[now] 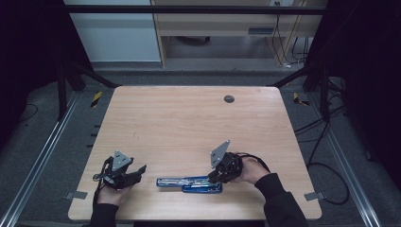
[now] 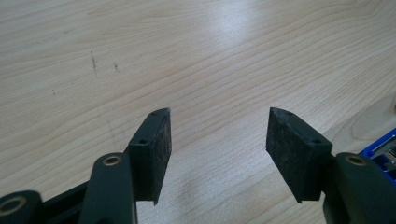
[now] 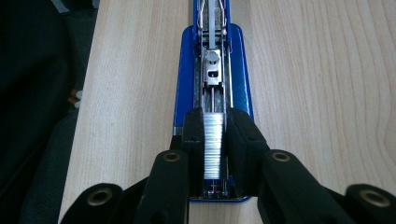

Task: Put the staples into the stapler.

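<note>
1. Staples first: a silver strip of staples (image 3: 214, 144) sits clamped between my right gripper's (image 3: 215, 149) black jaws, pads pressing on both of its sides, right above the open magazine channel of the blue stapler (image 3: 212, 79).
2. My right jaws stand only as far apart as the strip is thick. From the high view the right gripper (image 1: 218, 176) points down onto the stapler (image 1: 189, 183), my hand behind it.
3. My left gripper (image 2: 217, 140) has its jaws well apart with nothing between them, just bare wood under the pads. A corner of the blue stapler (image 2: 380, 149) peeks in at the edge of that view. In the high view this left gripper (image 1: 137, 171) hovers just left of the stapler, not touching it.
4. The stapler lies opened flat near the front edge of the tabletop (image 1: 189, 123), its two halves stretched out end to end.
5. I judge the step in hand as loading: seating the strip into the magazine rail.
6. Next move calls for lowering the strip straight and level into the channel, letting go only once it rests inside, legs down.
7. A tilted strip could jam or break apart, so I would keep the wrist square.
</note>
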`<state>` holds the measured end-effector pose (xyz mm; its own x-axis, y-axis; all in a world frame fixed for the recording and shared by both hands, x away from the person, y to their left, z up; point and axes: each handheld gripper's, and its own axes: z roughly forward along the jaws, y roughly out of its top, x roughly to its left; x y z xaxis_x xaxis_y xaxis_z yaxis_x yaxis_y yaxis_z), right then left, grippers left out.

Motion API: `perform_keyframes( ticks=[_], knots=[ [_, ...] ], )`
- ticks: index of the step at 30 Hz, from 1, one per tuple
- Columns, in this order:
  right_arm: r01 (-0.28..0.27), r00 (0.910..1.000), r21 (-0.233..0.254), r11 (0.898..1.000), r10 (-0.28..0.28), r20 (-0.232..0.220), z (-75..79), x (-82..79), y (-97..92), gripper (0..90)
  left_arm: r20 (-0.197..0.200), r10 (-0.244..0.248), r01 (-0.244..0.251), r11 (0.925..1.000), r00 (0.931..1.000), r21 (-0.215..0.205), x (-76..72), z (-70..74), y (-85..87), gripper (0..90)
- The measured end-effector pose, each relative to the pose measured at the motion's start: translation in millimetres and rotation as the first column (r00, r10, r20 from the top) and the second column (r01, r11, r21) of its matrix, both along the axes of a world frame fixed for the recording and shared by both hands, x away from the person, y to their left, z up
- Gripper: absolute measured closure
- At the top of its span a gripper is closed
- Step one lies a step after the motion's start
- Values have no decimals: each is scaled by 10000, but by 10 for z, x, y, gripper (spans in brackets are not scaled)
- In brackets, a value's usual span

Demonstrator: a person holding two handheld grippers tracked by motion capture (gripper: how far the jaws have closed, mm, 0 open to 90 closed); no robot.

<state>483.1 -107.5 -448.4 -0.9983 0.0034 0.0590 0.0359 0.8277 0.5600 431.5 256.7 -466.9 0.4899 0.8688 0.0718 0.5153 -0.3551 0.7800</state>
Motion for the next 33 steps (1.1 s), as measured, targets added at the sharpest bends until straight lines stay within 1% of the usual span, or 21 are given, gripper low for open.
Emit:
perform_keyframes(
  ticks=[4,7,16,19,21,22,23,24,25,26,27,28,29,30,31,33],
  knots=[
    [112,9999,-43,9999,-112,-68,4,2,1,774,-7,4,-4,10000,10000,-20,3,-3,-2,403],
    [217,9994,-123,9997,-220,-249,8,5,-1,758,-18,-7,6,10000,10000,-9,2,-3,-4,403],
    [279,9993,-126,9995,-282,-258,13,3,5,749,-5,4,-4,10000,10000,-20,2,-2,-2,402],
    [272,9995,104,9996,-270,-147,36,1,-4,744,-14,10,-10,10000,10000,-21,2,0,1,403],
    [493,9987,236,9985,-491,-99,64,-15,-14,731,1,4,-4,10000,10000,-32,1,1,-1,403],
    [483,9988,364,9982,-482,-19,74,-16,-19,724,7,13,-13,10000,10000,-34,1,1,-3,403],
    [615,9980,474,9970,-622,124,82,-23,-21,711,6,6,-6,10000,10000,-46,0,3,-2,403],
    [824,9962,568,9950,-839,243,91,-29,-28,698,21,14,-14,10000,10000,-47,-2,5,-3,403],
    [963,9949,678,9930,-981,231,98,-27,-39,699,23,17,-17,10000,10000,-60,-4,7,-3,404],
    [1160,9926,785,9901,-1184,258,104,-34,-47,697,34,25,-25,10000,10000,-74,-5,9,-3,403],
    [1323,9899,884,9873,-1361,386,112,-44,-58,694,50,13,-13,10000,10000,-85,-7,11,-4,404],
    [1444,9880,1055,9839,-1493,395,119,-56,-69,692,53,7,-7,10000,10000,-90,-10,13,-6,404],
    [1581,9850,1194,9802,-1651,510,129,-70,-83,690,58,-6,7,10000,10000,-88,-12,15,-8,405],
    [1891,9780,1307,9732,-1985,636,144,-87,-94,690,47,-37,37,9999,10000,-101,-15,18,-11,407],
    [2026,9742,1418,9689,-2141,708,162,-93,-111,692,45,-73,73,9999,10000,-121,-19,21,-16,411],
    [2585,9587,1851,9481,-2753,713,200,-136,-139,697,57,-120,121,9997,9999,-190,-29,33,-24,420]
  ],
)
